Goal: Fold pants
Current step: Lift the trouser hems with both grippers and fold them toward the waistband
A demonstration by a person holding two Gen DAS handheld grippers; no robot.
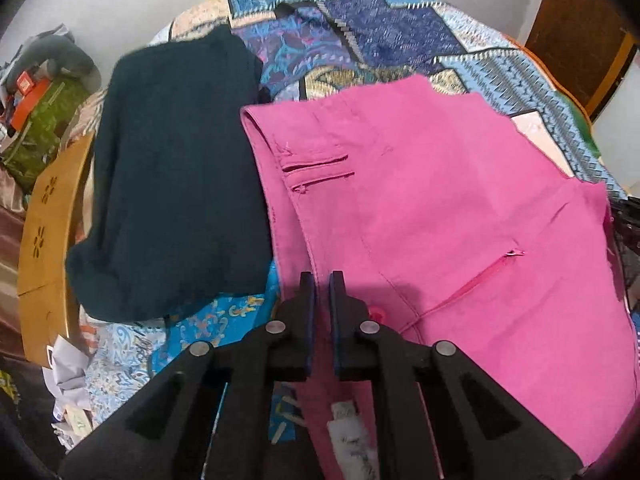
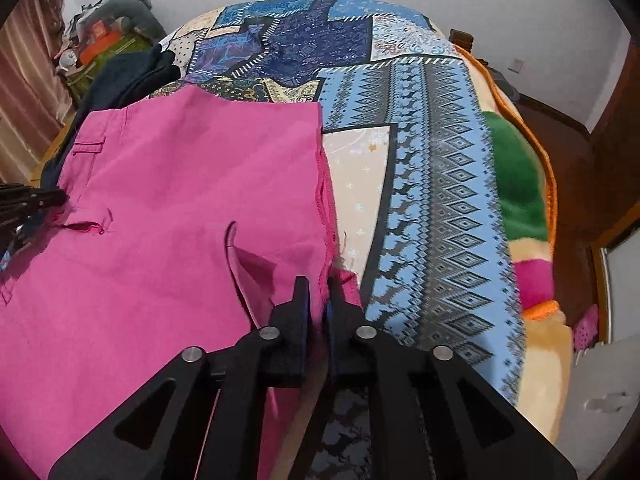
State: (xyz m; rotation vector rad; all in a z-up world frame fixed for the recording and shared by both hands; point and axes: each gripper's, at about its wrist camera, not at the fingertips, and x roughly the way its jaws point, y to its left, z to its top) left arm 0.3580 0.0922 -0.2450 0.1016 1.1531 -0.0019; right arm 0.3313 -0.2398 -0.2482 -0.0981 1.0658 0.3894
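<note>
From the left wrist, the left gripper (image 1: 322,280) has its black jaws nearly together, pinching the near edge of the bright pink cotton pants (image 1: 432,208), which lie spread on the blue patchwork-print bedspread (image 1: 380,28) beside a folded dark teal garment (image 1: 172,176). From the right wrist, the right gripper (image 2: 318,286) stands almost closed too, nipping the pants' (image 2: 180,184) frayed right-hand edge.
</note>
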